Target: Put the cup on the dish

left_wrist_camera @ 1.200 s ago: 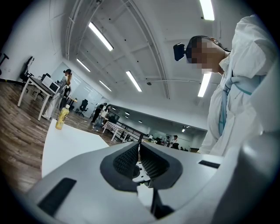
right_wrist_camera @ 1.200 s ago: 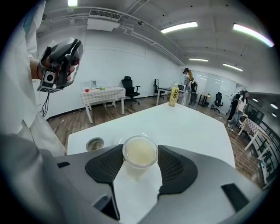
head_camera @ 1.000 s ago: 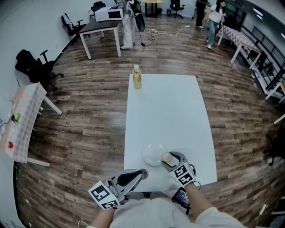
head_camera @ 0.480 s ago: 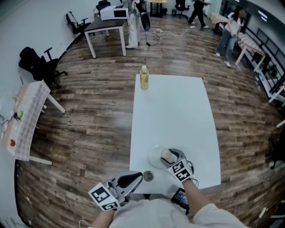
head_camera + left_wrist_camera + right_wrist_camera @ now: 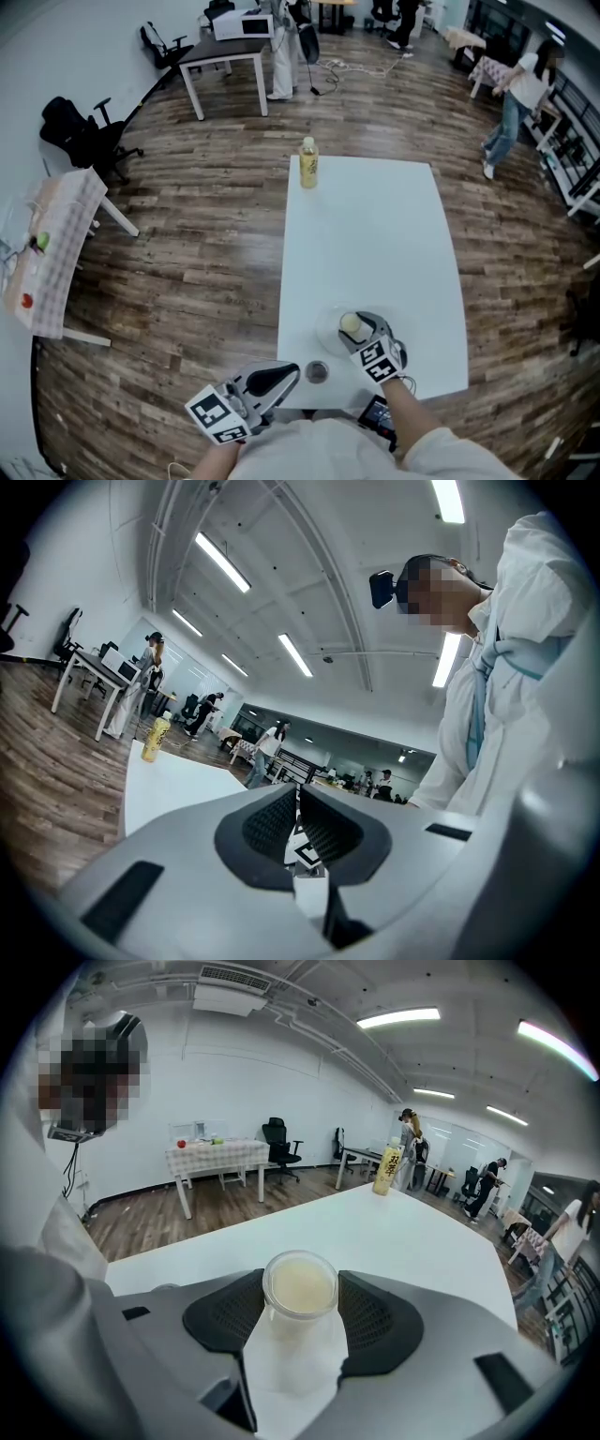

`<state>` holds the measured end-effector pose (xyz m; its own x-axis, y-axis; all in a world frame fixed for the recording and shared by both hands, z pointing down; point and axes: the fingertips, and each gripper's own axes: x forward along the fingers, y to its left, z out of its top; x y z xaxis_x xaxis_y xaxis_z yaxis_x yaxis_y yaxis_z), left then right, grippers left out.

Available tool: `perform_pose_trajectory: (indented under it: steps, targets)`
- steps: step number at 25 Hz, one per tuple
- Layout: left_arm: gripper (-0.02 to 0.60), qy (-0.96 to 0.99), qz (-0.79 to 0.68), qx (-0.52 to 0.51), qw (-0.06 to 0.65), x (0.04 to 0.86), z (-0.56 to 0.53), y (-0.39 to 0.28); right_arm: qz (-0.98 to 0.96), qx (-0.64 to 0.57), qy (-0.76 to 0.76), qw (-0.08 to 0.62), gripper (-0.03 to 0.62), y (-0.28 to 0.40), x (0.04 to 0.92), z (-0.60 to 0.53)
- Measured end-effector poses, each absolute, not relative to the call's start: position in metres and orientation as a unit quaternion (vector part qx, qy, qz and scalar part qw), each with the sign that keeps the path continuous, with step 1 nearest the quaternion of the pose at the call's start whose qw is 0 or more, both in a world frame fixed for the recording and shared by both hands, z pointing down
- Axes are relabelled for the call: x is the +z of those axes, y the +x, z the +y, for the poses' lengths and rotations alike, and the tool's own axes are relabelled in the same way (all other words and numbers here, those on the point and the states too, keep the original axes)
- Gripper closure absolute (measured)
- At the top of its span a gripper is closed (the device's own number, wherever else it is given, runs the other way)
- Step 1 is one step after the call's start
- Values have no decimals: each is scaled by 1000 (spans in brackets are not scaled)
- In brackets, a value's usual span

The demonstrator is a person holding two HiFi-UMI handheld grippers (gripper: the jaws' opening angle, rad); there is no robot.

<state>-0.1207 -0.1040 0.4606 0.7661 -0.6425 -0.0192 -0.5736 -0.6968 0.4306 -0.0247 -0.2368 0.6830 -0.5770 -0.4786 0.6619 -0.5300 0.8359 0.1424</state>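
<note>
A small clear cup (image 5: 351,325) of creamy stuff sits between the pads of my right gripper (image 5: 359,330), which is shut on its sides. In the right gripper view the cup (image 5: 299,1285) stands upright in that gripper (image 5: 300,1311). It is over the right part of a clear round dish (image 5: 328,330) near the front of the white table (image 5: 375,234). I cannot tell whether the cup touches the dish. My left gripper (image 5: 293,369) hangs at the table's front edge, shut and empty. Its pads nearly meet in the left gripper view (image 5: 298,817).
A small grey round object (image 5: 317,372) lies on the table just right of the left gripper's tip. A yellow bottle (image 5: 307,163) stands at the table's far left corner. Desks, chairs and people stand further off on the wooden floor.
My right gripper has carried the cup a little left, from the dish's right rim to over the dish. The left gripper has drawn back slightly, which uncovers the small grey round object.
</note>
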Motion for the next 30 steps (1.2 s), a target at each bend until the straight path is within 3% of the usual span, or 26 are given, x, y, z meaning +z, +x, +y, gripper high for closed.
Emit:
perform_pose_trajectory:
  steps: [11,30]
  targets:
    - [578,922,-317,-92,202,457,-106,-119,-883,21,281,376,329,-28,682,-234]
    - [577,929,-298,-107,192,453,-109,-110,-906,89,303,282,307,-20,648,-220]
